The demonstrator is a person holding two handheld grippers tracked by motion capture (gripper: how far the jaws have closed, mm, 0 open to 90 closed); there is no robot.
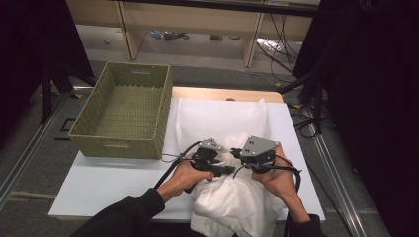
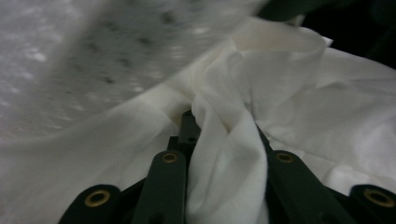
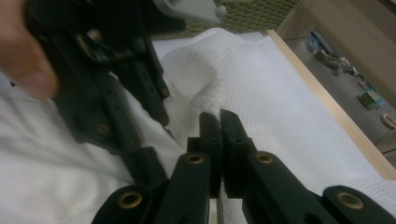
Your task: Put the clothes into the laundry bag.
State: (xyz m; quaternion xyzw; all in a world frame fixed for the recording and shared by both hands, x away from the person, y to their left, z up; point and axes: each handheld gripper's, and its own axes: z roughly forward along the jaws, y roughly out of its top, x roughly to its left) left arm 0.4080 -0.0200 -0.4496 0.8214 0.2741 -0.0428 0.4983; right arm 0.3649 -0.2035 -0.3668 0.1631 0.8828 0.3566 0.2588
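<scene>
Near edge of the table [image 1: 99, 185]: both grippers work side by side on a crumpled white cloth [image 1: 237, 200], just right of the middle of that edge.
White cloth: a loose, rumpled heap that lies at the near edge and hangs over it toward the person; its far part spreads flatter toward the far edge, between the basket and the right edge.
Cloth in the left gripper view: a thick fold [image 2: 229, 158] rises between the two black jaws and fills the gap between them.
Left gripper [image 1: 225, 169]: held in the person's left hand [image 1: 185, 177], pointing right across the heap; its jaws pinch the fold of cloth, which bunches up between them.
Left gripper in the right gripper view: its black body [image 3: 116, 88] sits close on the left, over the cloth, with a fingertip [image 3: 25, 51] of the hand that holds it at the upper left corner.
Right gripper [image 1: 236, 154]: held in the person's right hand [image 1: 279, 180], its grey plate uppermost, pointing left toward the other gripper.
Right gripper jaws: pressed together in the right gripper view [image 3: 219, 119], with a small peak of the cloth [image 3: 210, 95] caught at their tips.
Grippers to each other: tips very near, almost meeting over the heap.
Wicker basket [image 1: 86, 133]: green-brown, at the far left corner of the table, well apart from both grippers.
Sleeves: dark, coming in over the near edge.
</scene>
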